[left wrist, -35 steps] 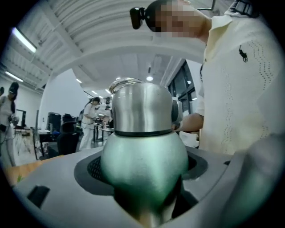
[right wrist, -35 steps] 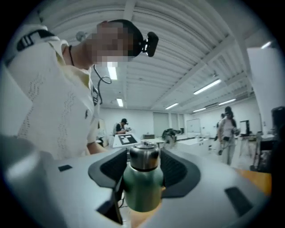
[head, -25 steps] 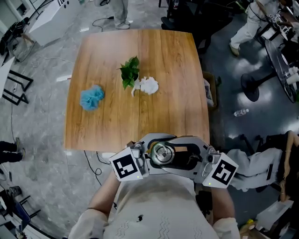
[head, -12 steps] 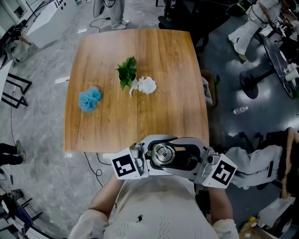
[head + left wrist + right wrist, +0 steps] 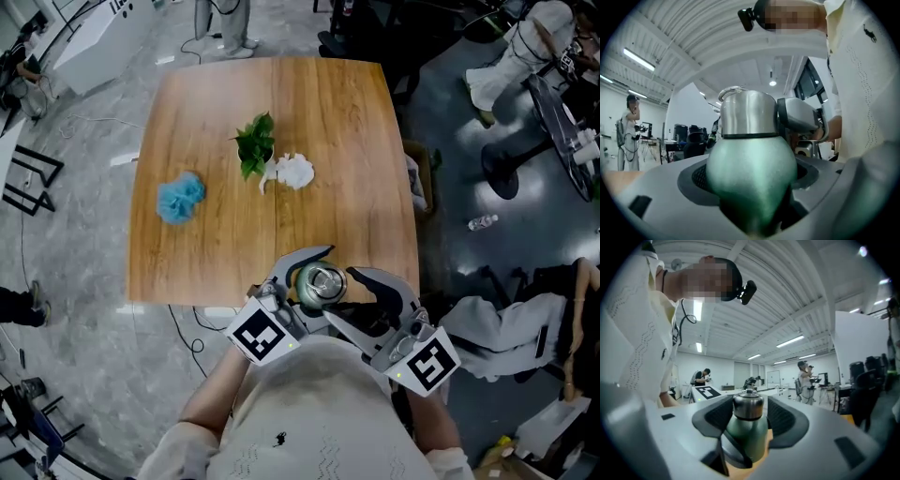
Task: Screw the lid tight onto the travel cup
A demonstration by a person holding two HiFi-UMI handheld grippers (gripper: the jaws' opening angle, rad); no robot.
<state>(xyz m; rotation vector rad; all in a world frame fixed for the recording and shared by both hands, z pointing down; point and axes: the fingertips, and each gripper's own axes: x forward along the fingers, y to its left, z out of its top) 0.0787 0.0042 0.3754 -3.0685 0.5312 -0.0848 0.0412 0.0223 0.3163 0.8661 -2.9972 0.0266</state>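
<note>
Travel cup [image 5: 317,286]: one, at the counter's [image 5: 328,112] near edge, upright, long axis vertical, one steel lid [image 5: 324,280] uppermost.
Head view only: one blue puff [image 5: 184,197], one green sprig [image 5: 257,142] and one white lump [image 5: 296,172] mid-counter.
Gripper views only: the cup's side profile.
Claws, two: left claw [image 5: 750,197] clamped on the green body; right claw [image 5: 746,427] spread apart, flanking the lid.
</note>
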